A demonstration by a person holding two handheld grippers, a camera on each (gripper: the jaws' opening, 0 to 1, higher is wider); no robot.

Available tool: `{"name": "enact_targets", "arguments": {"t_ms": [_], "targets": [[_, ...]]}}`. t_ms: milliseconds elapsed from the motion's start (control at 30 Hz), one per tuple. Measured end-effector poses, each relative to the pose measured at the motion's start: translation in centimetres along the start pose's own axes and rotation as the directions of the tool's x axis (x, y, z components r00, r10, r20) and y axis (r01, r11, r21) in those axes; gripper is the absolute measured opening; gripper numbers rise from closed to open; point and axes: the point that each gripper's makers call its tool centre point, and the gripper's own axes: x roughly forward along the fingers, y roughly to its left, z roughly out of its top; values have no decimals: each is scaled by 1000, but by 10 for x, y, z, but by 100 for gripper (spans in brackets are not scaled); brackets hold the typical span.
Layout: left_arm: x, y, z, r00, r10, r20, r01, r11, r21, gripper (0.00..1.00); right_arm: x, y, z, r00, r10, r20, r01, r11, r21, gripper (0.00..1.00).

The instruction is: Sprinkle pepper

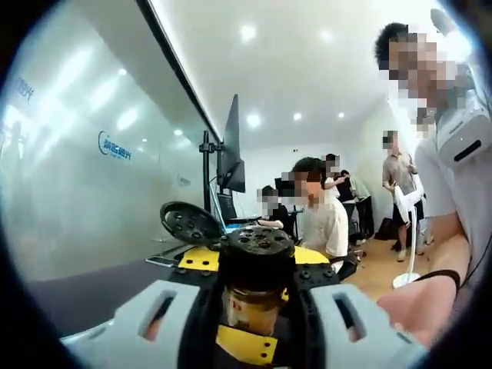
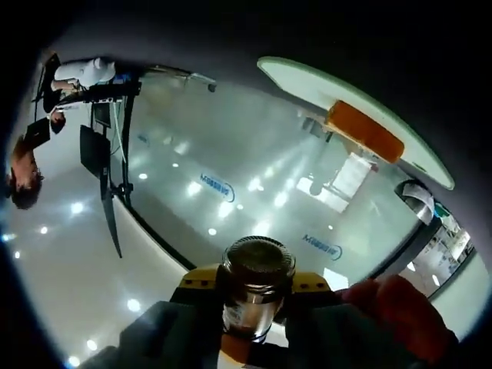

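Gripping a small glass jar with a dark label (image 2: 256,296), the right gripper (image 2: 250,323) has its jaws closed against the jar's two sides in the right gripper view. That view is rolled right over: the ceiling lights sit along the bottom, a frosted glass wall (image 2: 254,192) with blue lettering runs across the middle, and a white table (image 2: 307,81) carrying an orange item (image 2: 365,131) hangs along the top. A monitor on a stand (image 2: 104,165) hangs at the left.

In the left gripper view the left gripper (image 1: 250,307) clamps a pepper grinder (image 1: 256,265), its black perforated cap uppermost and its amber glass body between the jaws. A black round lid (image 1: 191,223) lies on the dark table (image 1: 84,296) just behind, near a yellow part. A person's hand (image 1: 419,307) shows at the lower right. Seated and standing people (image 1: 323,211) fill the room beyond, beside a monitor (image 1: 232,146).
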Motion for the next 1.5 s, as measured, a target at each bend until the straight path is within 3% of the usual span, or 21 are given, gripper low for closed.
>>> {"name": "enact_targets", "arguments": {"t_ms": [600,900,1033,1300,1367,1433,1500], "targets": [[-4,11,-4,1000,16,-6,-16,1000,-4,23,4,5,3,998,-7,-65,-3,990,-144,23],[-4,9,-3,999,44,-23,-43,998,42,23,8,9,1,994,-22,-104,1,981,-192,23],[-8,10,-1,999,51,-11,-51,999,3,23,10,11,2,993,-41,-108,17,976,-217,23],[-25,13,-3,996,86,-23,-86,996,1,23,17,23,13,993,-71,-97,38,952,-304,23],[-35,19,-4,993,110,-33,-110,994,22,23,18,29,15,990,-84,-114,30,909,-415,23],[-45,23,-4,991,129,-39,-127,991,35,23,20,35,19,990,-80,-113,28,915,-403,23],[-57,26,-8,987,153,-49,-152,988,34,23,23,39,26,990,-87,-108,32,901,-432,23]]}}
